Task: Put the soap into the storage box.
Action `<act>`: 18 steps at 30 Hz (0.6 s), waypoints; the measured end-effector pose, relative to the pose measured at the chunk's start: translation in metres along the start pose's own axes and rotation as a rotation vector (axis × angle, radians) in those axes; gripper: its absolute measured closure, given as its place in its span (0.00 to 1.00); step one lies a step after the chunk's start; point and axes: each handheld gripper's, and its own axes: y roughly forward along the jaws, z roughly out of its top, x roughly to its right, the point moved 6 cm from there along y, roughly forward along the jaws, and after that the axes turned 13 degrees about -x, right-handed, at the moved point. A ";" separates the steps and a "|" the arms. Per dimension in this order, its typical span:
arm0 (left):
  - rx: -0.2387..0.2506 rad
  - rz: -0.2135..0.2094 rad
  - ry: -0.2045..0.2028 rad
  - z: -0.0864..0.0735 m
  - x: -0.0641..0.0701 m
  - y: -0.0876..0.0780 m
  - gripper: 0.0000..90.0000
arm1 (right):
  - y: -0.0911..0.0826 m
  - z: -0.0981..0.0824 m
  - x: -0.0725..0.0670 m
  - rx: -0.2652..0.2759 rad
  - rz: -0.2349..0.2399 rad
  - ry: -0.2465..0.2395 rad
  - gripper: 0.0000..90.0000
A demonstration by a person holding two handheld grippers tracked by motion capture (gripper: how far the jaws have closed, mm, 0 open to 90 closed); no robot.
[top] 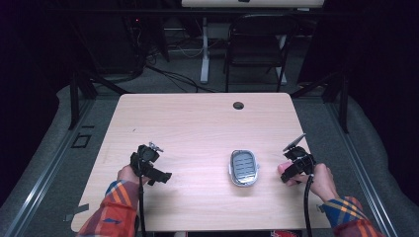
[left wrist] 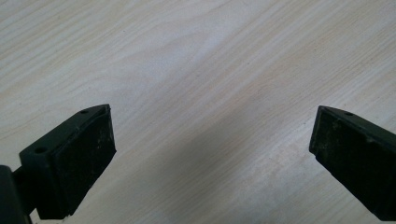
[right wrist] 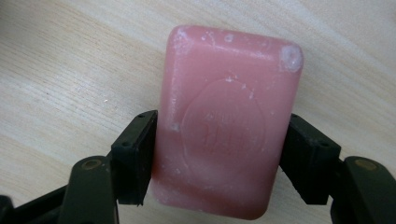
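A pink bar of soap (right wrist: 229,135) with a stamped oval mark sits between the jaws of my right gripper (right wrist: 223,156), which is shut on its two long sides just above the wooden table (top: 197,123). In the high view the right gripper (top: 295,167) is held at the table's right edge, a little to the right of a grey oval soap dish (top: 244,167) with a ridged insert. My left gripper (top: 150,168) hovers at the table's left side. In its own view, the left gripper (left wrist: 212,140) is open wide over bare wood.
A round cable hole (top: 238,105) lies near the table's far edge. Beyond the table stand a dark folding chair (top: 257,44) and a white desk leg (top: 204,54). Cables trail from both grippers toward the near edge.
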 end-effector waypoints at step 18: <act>-0.004 -0.002 0.006 0.000 0.000 0.000 0.00 | -0.005 -0.001 0.005 0.006 0.026 -0.005 0.41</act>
